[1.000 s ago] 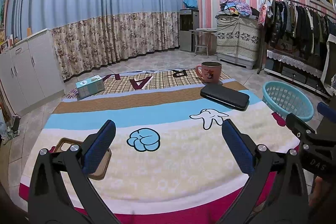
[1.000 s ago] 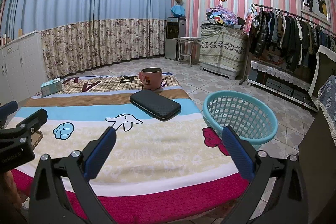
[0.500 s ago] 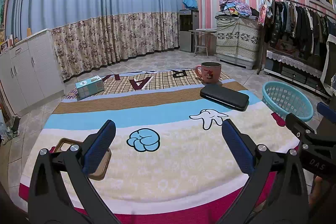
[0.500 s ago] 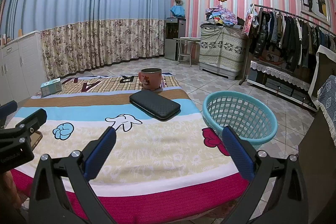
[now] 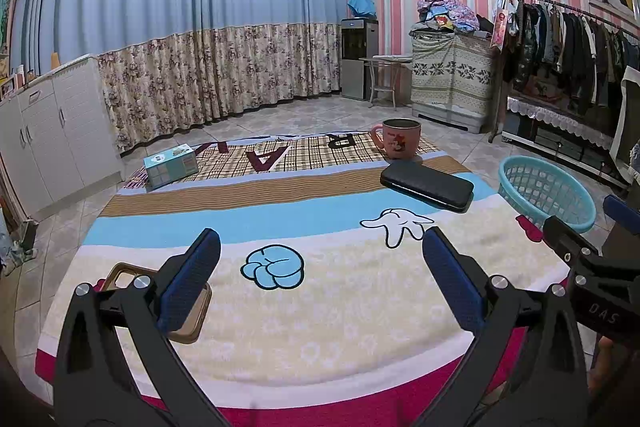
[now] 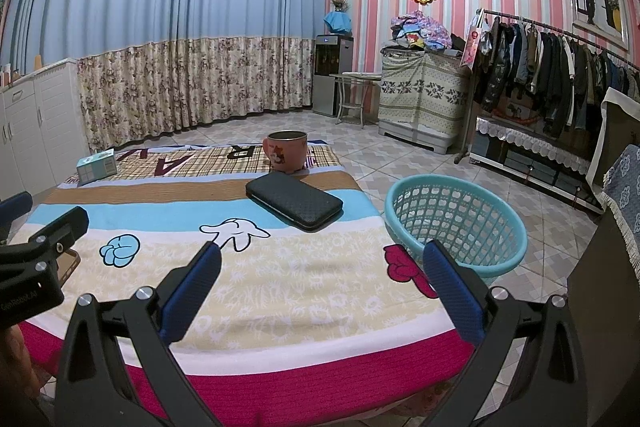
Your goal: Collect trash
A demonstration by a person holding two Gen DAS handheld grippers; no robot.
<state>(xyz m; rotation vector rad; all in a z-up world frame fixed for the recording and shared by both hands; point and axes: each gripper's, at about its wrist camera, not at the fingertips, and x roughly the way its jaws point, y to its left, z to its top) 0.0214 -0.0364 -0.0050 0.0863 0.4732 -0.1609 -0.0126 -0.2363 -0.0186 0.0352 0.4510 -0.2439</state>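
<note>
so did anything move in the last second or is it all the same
Nothing visibly changed. Both tongs, left and right, stay open and empty above the near edge of the blanket. The mug, black case, tissue box and basket sit where they were.
</note>
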